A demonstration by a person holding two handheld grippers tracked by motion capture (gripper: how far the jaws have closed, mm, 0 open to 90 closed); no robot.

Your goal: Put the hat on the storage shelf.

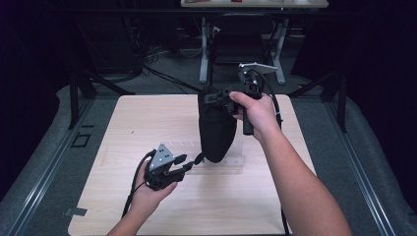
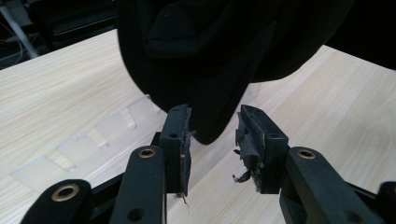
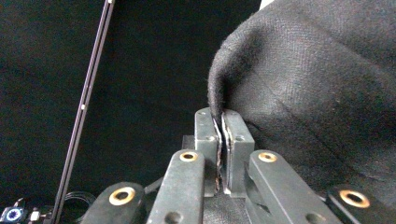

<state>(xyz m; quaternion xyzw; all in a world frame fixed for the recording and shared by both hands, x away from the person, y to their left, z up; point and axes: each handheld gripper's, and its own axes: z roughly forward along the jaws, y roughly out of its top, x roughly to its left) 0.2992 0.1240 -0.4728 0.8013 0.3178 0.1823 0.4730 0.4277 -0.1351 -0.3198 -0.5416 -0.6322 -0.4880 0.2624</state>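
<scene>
Black cloth [image 2: 210,60] hanging just beyond half-open left claw [image 2: 214,140]

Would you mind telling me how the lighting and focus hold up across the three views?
High view: the table is lit while the surroundings fall dark, and the black cloth bag shows little detail. Left gripper view: the fingers are sharp, the bag above a dark mass. Right gripper view: the fabric weave is crisp, the background nearly black.

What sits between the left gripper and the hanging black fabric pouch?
Nothing visible. The left gripper has open jaws just below the rounded bottom tip of the black fabric pouch, with bare air between. The right gripper pinches the pouch's upper edge.
</scene>
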